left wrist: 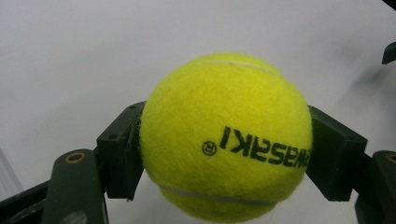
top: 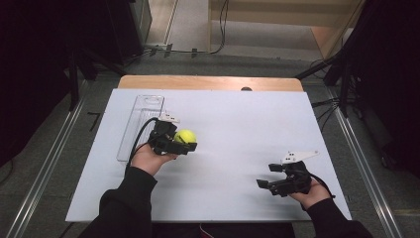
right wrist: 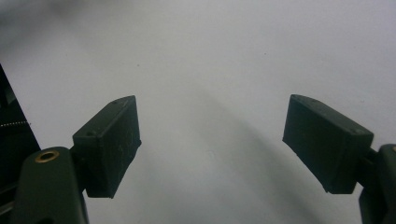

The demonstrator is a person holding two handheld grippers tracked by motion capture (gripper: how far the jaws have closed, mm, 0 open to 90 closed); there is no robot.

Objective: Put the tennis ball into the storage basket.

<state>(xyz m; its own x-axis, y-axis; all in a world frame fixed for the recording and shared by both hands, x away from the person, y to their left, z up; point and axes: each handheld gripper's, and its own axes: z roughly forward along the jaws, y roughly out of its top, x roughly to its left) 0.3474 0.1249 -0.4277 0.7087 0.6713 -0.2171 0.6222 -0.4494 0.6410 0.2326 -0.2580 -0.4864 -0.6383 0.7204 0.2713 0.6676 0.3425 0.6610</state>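
While the fuzzy yellow-green tennis ball (top: 185, 136) sits pinched between the two black jaws of the left hand-held gripper (top: 184, 143), it appears lifted just clear of the white surface (top: 237, 129): in the left gripper view the ball (left wrist: 226, 137) shows pale board behind and beneath it. The pads press on opposite sides of the ball at about its widest girth, which is a sensible hold for a round, slightly springy thing, since a grip above or below the middle would tend to squeeze it out. Printed black lettering runs across the ball's front, and a white seam curves along its lower part. Taking the ball as the landmark, the clear plastic rectangular tray (top: 140, 125) lies to its left, near but apart from it, long side running away from the person; an open container this close is, I judge, either where the ball came from or where it is meant to go. The person's left hand (top: 151, 157) wraps the gripper body just below the ball, with the cable looping off on the tray side. Well apart from the ball, down and to its right, the right hand-held gripper (top: 264, 184) hangs low over the bare board with its jaws spread wide and nothing between them, seemingly waiting in reserve and kept out of the left one's path.
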